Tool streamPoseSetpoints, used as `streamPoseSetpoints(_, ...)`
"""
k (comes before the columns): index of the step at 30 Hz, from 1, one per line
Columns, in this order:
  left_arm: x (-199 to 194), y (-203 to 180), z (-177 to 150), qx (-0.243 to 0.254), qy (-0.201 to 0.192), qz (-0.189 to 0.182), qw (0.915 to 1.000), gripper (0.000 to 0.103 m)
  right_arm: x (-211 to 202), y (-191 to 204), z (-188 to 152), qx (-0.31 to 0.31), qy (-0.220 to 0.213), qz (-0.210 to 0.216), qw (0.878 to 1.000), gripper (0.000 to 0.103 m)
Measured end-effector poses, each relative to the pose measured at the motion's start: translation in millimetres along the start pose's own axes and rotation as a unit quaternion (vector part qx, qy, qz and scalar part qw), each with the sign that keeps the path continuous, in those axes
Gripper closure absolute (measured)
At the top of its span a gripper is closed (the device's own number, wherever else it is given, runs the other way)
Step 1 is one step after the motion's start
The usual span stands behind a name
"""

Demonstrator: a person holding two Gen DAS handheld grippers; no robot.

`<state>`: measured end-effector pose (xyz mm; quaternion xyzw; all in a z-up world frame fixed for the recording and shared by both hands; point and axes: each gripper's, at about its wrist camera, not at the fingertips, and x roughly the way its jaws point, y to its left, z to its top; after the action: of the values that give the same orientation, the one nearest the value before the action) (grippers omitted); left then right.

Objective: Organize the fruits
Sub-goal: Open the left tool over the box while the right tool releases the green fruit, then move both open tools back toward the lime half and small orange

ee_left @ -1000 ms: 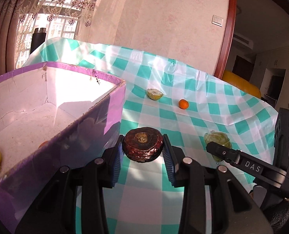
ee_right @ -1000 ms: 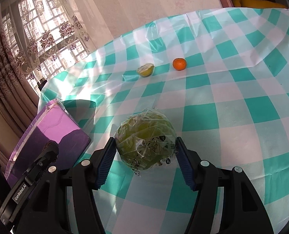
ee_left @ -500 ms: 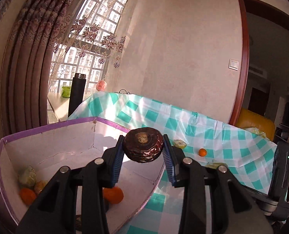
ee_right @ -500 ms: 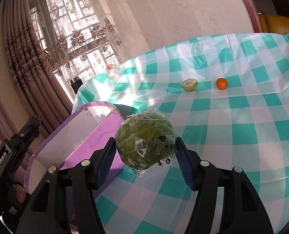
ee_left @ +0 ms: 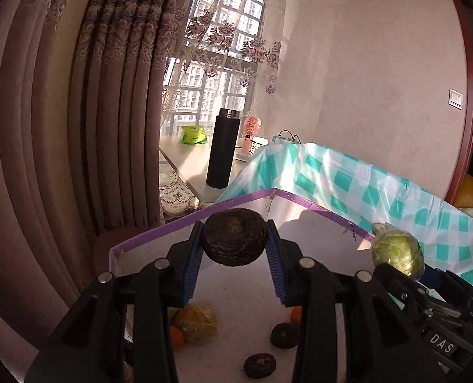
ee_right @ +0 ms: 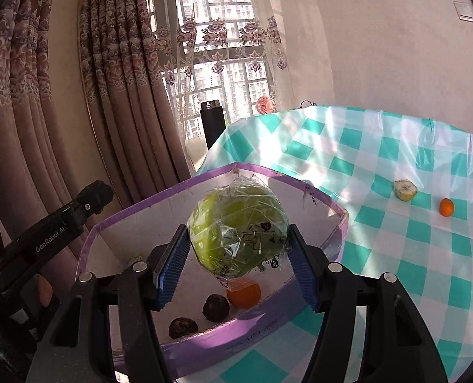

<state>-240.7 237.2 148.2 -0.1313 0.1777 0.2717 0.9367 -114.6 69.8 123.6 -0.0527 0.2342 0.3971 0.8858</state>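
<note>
My left gripper [ee_left: 235, 249] is shut on a dark brown round fruit [ee_left: 235, 237] and holds it above the open purple-rimmed box [ee_left: 159, 231]. My right gripper [ee_right: 238, 250] is shut on a green fruit in clear plastic wrap [ee_right: 238, 229], held over the same box [ee_right: 328, 202]. The wrapped fruit also shows in the left wrist view [ee_left: 397, 252]. Inside the box lie two dark fruits [ee_left: 259, 365], oranges [ee_right: 243, 293] and a yellow wrapped fruit [ee_left: 198, 324].
On the green checked tablecloth [ee_right: 395, 146] lie a cut yellow-green fruit [ee_right: 404, 190] and a small orange [ee_right: 446, 206]. A black flask [ee_left: 222, 148] and pink fan [ee_left: 251, 131] stand on a side table by the curtained window.
Both grippers have risen and swung left from the tablecloth to above the box, each still holding its fruit. The box interior now shows below them.
</note>
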Motion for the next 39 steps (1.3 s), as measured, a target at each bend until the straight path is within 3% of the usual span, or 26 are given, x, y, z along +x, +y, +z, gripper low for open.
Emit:
streamPoseSetpoints(5, 36, 23, -9, 0.034, 0.080, 0.035, 0.9956, 0.065, 39, 34, 0, -0.075, 0.068, -0.025, 0.995, 0.042)
streamPoseSetpoints(8, 51, 28, -19, 0.073, 0.110, 0.060, 0.9895, 0.065, 63, 55, -7, -0.143, 0.111, -0.054, 0.982, 0.042)
streamPoseSetpoints(13, 67, 30, -36, 0.117, 0.145, 0.080, 0.9793, 0.065, 93, 74, -27, -0.206, 0.175, -0.077, 0.960, 0.042)
streamPoseSetpoints(19, 76, 15, -47, 0.187, 0.153, 0.115, 0.9635, 0.063, 102, 76, -34, -0.224, 0.215, -0.082, 0.947, 0.042)
streamPoseSetpoints(22, 77, 15, -46, 0.182, 0.161, 0.105, 0.9645, 0.057, 103, 76, -34, -0.217, 0.222, -0.084, 0.947, 0.041)
streamPoseSetpoints(23, 76, 14, -46, 0.183, 0.160, 0.101, 0.9647, 0.050, 103, 75, -34, -0.215, 0.220, -0.083, 0.948, 0.038)
streamPoseSetpoints(24, 75, 13, -47, 0.186, 0.158, 0.100, 0.9646, 0.043, 102, 74, -33, -0.215, 0.217, -0.085, 0.948, 0.029)
streamPoseSetpoints(25, 74, 11, -47, 0.191, 0.153, 0.105, 0.9639, 0.019, 102, 74, -33, -0.216, 0.215, -0.087, 0.948, 0.023)
streamPoseSetpoints(26, 73, 9, -47, 0.194, 0.147, 0.116, 0.9628, 0.006, 101, 75, -33, -0.219, 0.214, -0.090, 0.948, 0.023)
streamPoseSetpoints(29, 73, 5, -48, 0.202, 0.141, 0.122, 0.9613, 0.006, 99, 74, -33, -0.219, 0.212, -0.089, 0.948, 0.018)
streamPoseSetpoints(35, 70, 5, -46, 0.199, 0.131, 0.129, 0.9625, 0.005, 95, 72, -32, -0.212, 0.201, -0.092, 0.952, 0.018)
streamPoseSetpoints(39, 58, 9, -37, 0.181, 0.094, 0.144, 0.9683, 0.003, 85, 64, -24, -0.199, 0.173, -0.106, 0.959, 0.018)
